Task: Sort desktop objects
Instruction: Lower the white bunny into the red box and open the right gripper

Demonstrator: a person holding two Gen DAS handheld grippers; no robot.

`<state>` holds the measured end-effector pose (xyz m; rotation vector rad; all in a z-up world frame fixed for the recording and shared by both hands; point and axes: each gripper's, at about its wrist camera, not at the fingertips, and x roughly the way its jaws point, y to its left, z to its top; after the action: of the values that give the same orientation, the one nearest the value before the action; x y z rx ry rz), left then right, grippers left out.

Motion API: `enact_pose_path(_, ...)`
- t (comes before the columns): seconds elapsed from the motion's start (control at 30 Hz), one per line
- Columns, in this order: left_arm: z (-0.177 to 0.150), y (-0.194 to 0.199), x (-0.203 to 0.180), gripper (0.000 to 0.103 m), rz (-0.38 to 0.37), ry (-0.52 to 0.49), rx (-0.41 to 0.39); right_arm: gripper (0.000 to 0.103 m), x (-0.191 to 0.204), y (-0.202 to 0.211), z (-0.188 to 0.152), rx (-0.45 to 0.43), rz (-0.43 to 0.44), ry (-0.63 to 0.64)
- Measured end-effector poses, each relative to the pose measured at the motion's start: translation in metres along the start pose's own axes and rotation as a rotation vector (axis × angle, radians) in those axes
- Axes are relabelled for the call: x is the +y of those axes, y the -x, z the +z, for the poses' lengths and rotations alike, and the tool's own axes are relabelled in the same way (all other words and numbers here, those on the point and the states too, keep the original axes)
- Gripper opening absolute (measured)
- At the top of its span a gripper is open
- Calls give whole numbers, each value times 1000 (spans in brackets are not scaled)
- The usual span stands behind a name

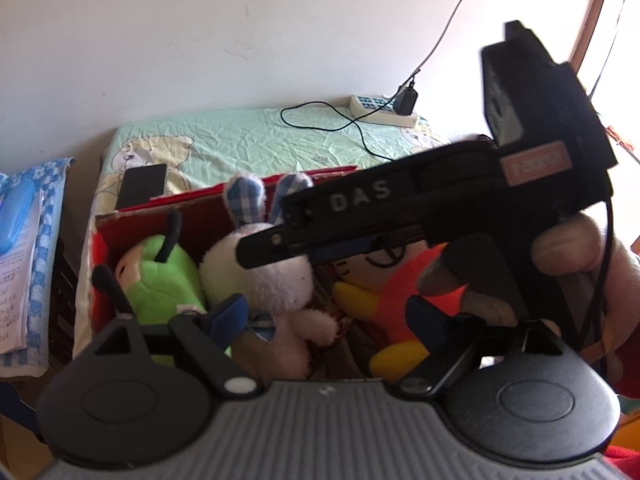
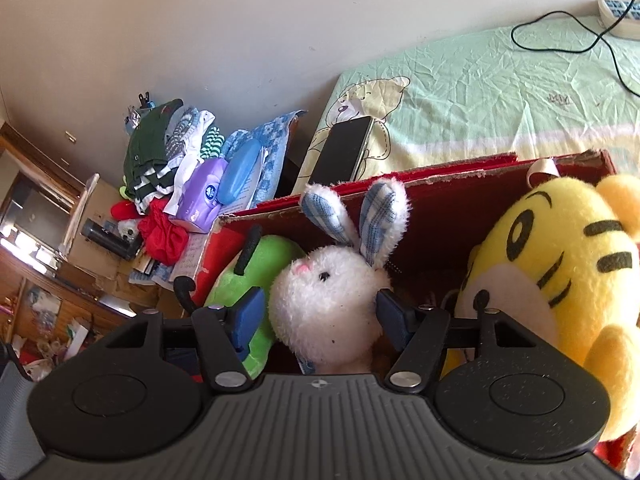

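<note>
On wrinkled green bedsheet (image 2: 480,92): phone (image 2: 342,148), power strip (image 1: 384,111), red box (image 2: 440,196).

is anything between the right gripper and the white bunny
Nothing visible: the right gripper is open with the white bunny already between its fingers. The green plush crowds one side.

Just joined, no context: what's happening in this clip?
A person is sorting plush toys in a red box with a pair of handheld tongs. The right tongs are open around the white rabbit's head, not visibly closed on it. The left tongs hover open over the box, holding nothing. A green plush sits left of the rabbit, a yellow tiger right. A phone lies on the bed behind.
</note>
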<state>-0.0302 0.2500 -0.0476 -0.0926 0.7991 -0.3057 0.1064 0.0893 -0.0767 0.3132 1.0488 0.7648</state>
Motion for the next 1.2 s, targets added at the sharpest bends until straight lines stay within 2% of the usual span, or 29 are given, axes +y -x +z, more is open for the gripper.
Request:
enact_pose_path(0.1, 0, 0, -2, 87, 9, -10, -4, 64, 0, -5, 2, 6, 2, -4)
enact_pose_path(0.2, 0, -7, 6, 87, -22, 26, 21, 63, -2, -12, 3, 41, 8, 0)
enact_pose_path(0.4, -2, -15, 16, 87, -20, 69, 34, 61, -7, -4, 3, 8, 11, -30)
enact_pose_path(0.57, -1, -17, 16, 88, -19, 64, 34, 58, -8, 2, 2, 1, 4, -37)
enact_pose_path(0.93, 0, -15, 19, 88, -12, 63, 27, 57, -8, 0, 3, 4, -16, -46)
enact_pose_path(1.1, -1, -8, 16, 88, -13, 51, 12, 57, -5, -8, 2, 30, 5, -35)
enact_pose_path(1.2, -2, -12, 20, 88, -31, 66, 33, 57, -6, -14, 2, 54, 16, -19)
